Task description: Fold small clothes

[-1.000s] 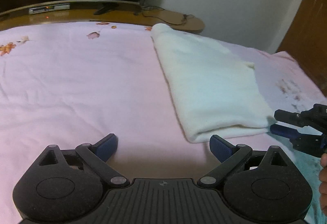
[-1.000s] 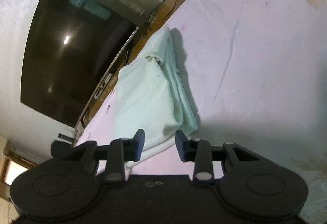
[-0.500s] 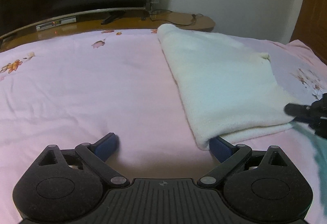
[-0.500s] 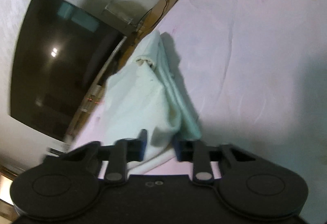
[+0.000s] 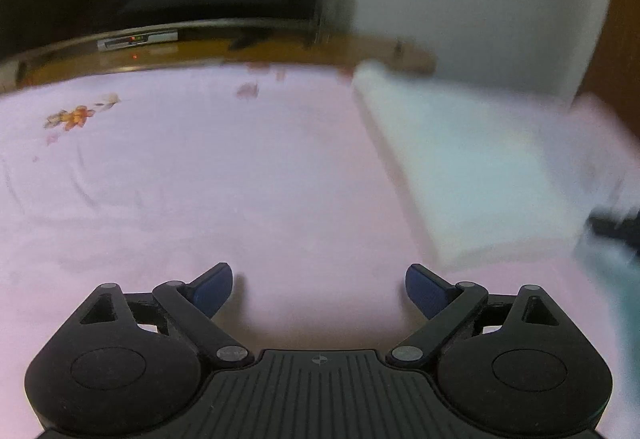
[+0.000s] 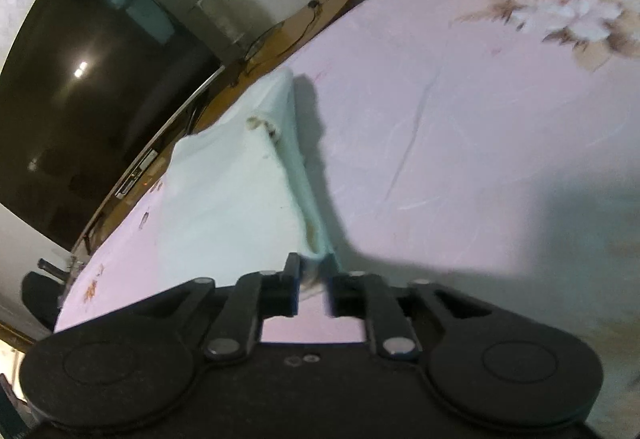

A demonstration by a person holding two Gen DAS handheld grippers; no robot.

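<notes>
— Where is the cloth (image 6: 236, 195)?

— On the pink bed (image 6: 460, 143). The right tongs (image 6: 311, 275) pinch its near corner, but they are loosening.

— And the left tongs (image 5: 319, 289)?

— Wide apart, holding nothing. The corner could slip out and the fold flop open.

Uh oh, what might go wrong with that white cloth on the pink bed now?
1. The right gripper has only a corner of the white cloth between its jaws, and they are opening, so the corner might slip out.
2. The left gripper is open over the bare pink sheet, beside the cloth. Lifted from one corner only, the cloth may sag and unfold.
3. The left view is blurred, so a grab from that side might miss the edge.
</notes>
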